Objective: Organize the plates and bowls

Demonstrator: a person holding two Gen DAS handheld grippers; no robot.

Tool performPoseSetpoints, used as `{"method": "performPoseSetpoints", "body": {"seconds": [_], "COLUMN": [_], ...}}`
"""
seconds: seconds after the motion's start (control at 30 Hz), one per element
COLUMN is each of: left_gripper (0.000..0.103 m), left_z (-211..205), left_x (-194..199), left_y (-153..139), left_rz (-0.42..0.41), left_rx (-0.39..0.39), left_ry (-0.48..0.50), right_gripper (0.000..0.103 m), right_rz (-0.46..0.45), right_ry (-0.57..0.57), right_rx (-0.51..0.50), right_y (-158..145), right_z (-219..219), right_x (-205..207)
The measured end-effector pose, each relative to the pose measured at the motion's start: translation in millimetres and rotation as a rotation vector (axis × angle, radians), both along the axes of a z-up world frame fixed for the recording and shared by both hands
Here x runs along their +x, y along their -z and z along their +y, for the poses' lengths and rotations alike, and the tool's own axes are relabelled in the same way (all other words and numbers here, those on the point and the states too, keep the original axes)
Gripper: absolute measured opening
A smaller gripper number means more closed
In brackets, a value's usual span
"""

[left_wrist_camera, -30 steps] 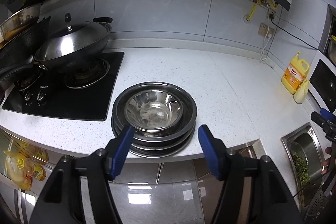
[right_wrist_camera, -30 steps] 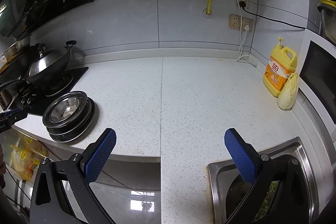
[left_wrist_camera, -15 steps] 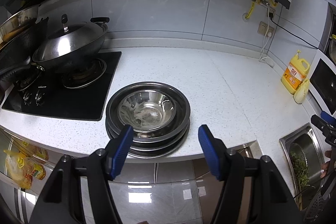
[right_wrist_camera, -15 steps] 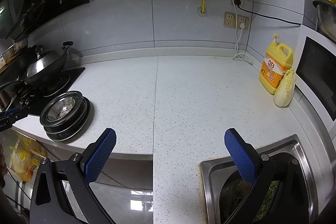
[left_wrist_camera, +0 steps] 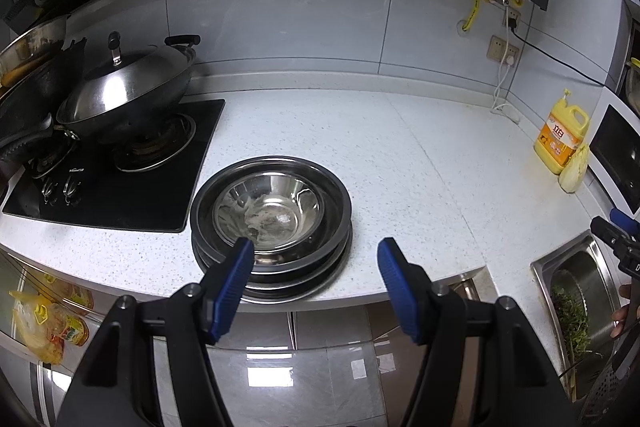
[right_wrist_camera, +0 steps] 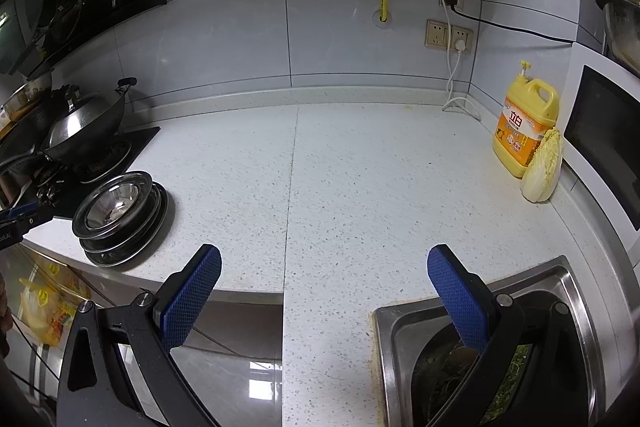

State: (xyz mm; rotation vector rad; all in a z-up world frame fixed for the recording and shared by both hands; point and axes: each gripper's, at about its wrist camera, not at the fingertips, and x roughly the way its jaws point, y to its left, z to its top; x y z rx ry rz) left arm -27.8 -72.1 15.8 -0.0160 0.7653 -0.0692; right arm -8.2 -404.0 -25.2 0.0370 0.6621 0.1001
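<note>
A stack of steel plates (left_wrist_camera: 332, 259) with a steel bowl (left_wrist_camera: 268, 211) nested on top sits at the front edge of the white counter, just right of the stove. The same stack (right_wrist_camera: 120, 223) shows at the left of the right wrist view. My left gripper (left_wrist_camera: 316, 263) is open and empty, held just in front of and slightly above the stack, touching nothing. My right gripper (right_wrist_camera: 324, 271) is open and empty, over the counter's front edge beside the sink, far to the right of the stack.
A black gas hob (left_wrist_camera: 108, 179) with a lidded wok (left_wrist_camera: 124, 91) stands left of the stack. A steel sink (right_wrist_camera: 472, 347) holding greens is at the front right. A yellow detergent bottle (right_wrist_camera: 524, 131), a cabbage (right_wrist_camera: 542, 167) and a microwave (right_wrist_camera: 608, 143) stand at the far right.
In the left wrist view the stack has drifted left, so the left gripper has shifted slightly right. The right wrist view has shifted a little; both grippers stay open.
</note>
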Motion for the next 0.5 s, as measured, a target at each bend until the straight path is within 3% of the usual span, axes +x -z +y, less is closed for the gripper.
{"method": "performPoseSetpoints", "body": {"seconds": [0.5], "left_gripper": [0.062], "left_z": [7.1], "left_x": [-1.1], "left_y": [-3.3], "left_rz": [-0.023], "left_rx": [-0.029], "left_ry": [-0.03], "right_gripper": [0.102], "right_rz": [0.001], "right_ry": [-0.01], "right_rx": [-0.01], "right_y": [0.3], "right_z": [5.1], "right_x": [0.3]}}
